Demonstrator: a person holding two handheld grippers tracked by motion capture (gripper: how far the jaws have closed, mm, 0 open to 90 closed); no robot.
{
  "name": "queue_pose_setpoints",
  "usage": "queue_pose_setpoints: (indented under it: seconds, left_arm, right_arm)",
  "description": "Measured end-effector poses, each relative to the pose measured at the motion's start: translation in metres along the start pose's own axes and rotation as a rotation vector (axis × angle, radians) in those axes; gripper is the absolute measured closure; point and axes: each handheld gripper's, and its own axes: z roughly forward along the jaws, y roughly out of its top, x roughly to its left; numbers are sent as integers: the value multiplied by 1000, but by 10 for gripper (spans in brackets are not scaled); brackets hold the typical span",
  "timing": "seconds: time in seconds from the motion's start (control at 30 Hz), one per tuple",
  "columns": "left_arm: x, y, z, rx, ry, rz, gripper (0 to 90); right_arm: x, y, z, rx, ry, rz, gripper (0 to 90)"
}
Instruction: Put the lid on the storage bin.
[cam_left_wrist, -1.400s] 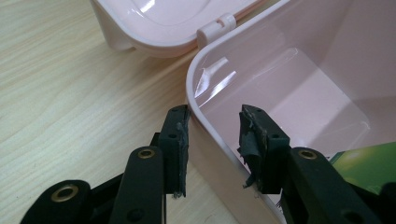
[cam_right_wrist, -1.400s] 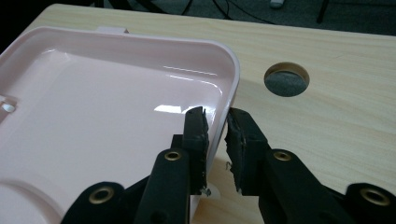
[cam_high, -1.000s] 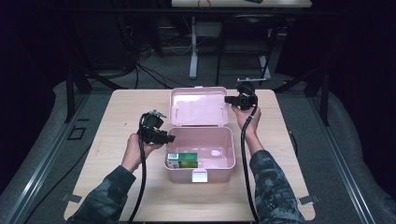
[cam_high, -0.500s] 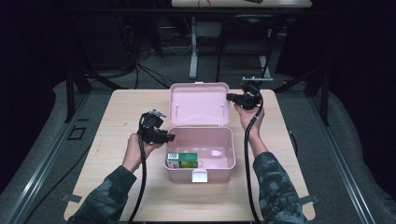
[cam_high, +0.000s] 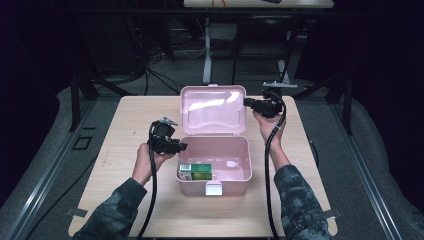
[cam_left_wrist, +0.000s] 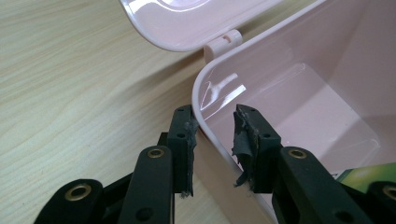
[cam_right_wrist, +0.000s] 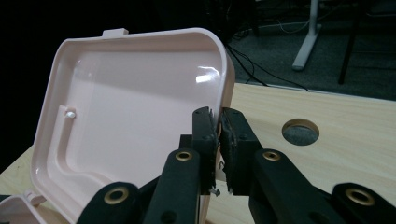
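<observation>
Both tongs are working the pink box (cam_high: 214, 165) mid-table. Right gripper (cam_right_wrist: 218, 140) is pinching the edge of the raised lid (cam_right_wrist: 135, 116), jaws clamped on it, holding it upright. Left gripper (cam_left_wrist: 212, 140) is straddling the box's left wall near the hinge, jaws just closing in, one pad touching outside, the other standing slightly off inside. Green carton (cam_high: 196, 171) is lying inside.

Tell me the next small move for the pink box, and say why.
Probably swing the lid on forward and down over the box. The right gripper is clamped on the lid's side edge, and the lid stands upright at its hinge. The left gripper straddles the box's near wall, its jaws having just been closing, one pad still off the wall. A green carton already lies inside.
</observation>
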Motion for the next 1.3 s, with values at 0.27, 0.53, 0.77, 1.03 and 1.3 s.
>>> queue_pose_setpoints:
  seconds: [0.27, 0.53, 0.77, 1.03, 1.3]
  left_arm:
    - [-1, 0, 0, -6, 8, -6, 691]
    - [-2, 0, 0, -8, 18, -16, 696]
    - [-3, 0, 0, -7, 25, -15, 698]
    - [-3, 0, 1, -9, 31, -17, 701]
    - [-4, 0, 1, -8, 37, -29, 708]
  right_arm:
    - [2, 1, -7, -19, 22, -31, 844]
    - [4, 2, -14, -38, 42, -65, 845]
    - [5, 3, -18, -38, 54, -91, 847]
    - [7, 3, -24, -48, 65, -118, 847]
    - [10, 3, -31, -60, 79, -167, 846]
